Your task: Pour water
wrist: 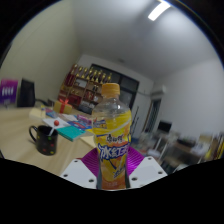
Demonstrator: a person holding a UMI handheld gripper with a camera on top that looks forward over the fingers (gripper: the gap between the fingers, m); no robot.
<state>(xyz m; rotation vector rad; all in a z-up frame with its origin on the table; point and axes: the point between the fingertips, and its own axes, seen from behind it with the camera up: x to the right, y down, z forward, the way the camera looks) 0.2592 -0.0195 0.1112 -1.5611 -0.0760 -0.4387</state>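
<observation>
A plastic bottle (112, 135) with an orange cap, a yellow label and orange drink stands upright between my fingers, held up above the table. My gripper (112, 172) is shut on the bottle's lower part, with the pink pads (140, 164) pressed against both its sides. A black mug (45, 139) stands on the table (20, 125) to the left, lower than the bottle and apart from it.
A small teal thing (68, 131) lies on the table beside the mug. Shelves with boxes (85, 85) stand at the far wall. Desks with a monitor (163, 128) are at the right. A dark chair (25, 93) is at the far left.
</observation>
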